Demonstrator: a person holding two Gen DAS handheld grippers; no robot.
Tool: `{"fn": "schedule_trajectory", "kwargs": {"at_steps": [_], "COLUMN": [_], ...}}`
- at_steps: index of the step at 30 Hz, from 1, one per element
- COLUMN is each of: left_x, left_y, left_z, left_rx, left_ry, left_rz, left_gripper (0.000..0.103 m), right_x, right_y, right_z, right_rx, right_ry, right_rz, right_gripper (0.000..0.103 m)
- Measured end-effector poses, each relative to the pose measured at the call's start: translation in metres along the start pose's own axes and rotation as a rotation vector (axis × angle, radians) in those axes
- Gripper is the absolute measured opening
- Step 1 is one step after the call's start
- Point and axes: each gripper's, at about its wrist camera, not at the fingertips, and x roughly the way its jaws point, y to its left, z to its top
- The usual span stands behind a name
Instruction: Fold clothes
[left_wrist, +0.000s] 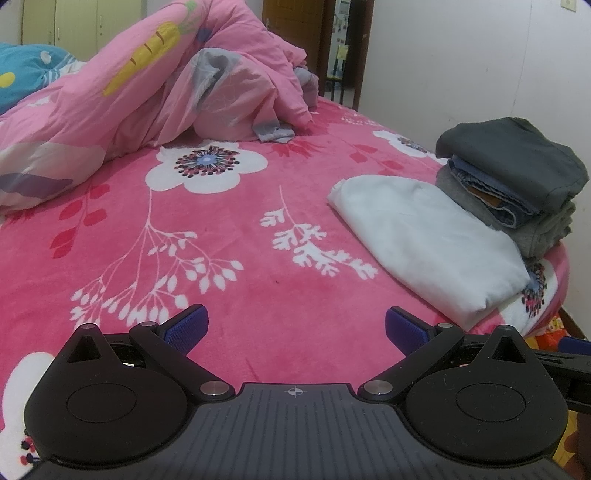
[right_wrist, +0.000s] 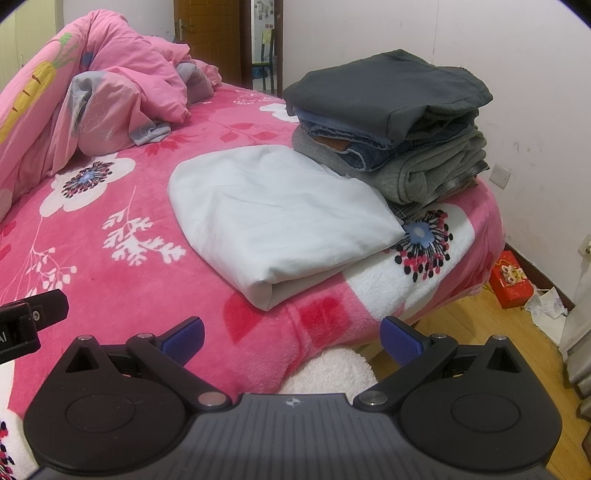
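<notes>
A folded white garment (left_wrist: 424, 236) (right_wrist: 273, 210) lies flat on the pink flowered bedspread (left_wrist: 229, 266) (right_wrist: 110, 266), near the bed's right edge. Just behind it stands a stack of folded clothes (left_wrist: 517, 181) (right_wrist: 391, 122): a dark grey piece on top, jeans under it, light grey knits at the bottom. My left gripper (left_wrist: 296, 328) hovers open over bare bedspread, left of the white garment, holding nothing. My right gripper (right_wrist: 291, 338) is open and empty too, over the bed's near edge below the white garment. The left gripper's side (right_wrist: 26, 325) shows at the left of the right wrist view.
A crumpled pink quilt (left_wrist: 147, 81) (right_wrist: 92, 85) with a carrot print is heaped at the back left. A wall runs along the bed's right side. On the wooden floor (right_wrist: 480, 325) lie a red box (right_wrist: 511, 278) and crumpled paper. A doorway (right_wrist: 264, 48) stands behind.
</notes>
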Motion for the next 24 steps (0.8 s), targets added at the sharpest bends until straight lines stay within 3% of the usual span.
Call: {"fn": "schedule_trajectory", "kwargs": {"at_steps": [24], "left_x": [-0.0004], "left_y": [-0.0007], "left_z": [0.0014], "left_rx": [0.002], "left_ry": [0.001], "left_rz": [0.003], "left_gripper": [0.103], "right_x": [0.0006], "right_y": [-0.0003], "right_z": [0.0018], "right_rx": [0.002], "right_ry": [0.001], "right_rz": [0.001], "right_gripper": [0.103]}}
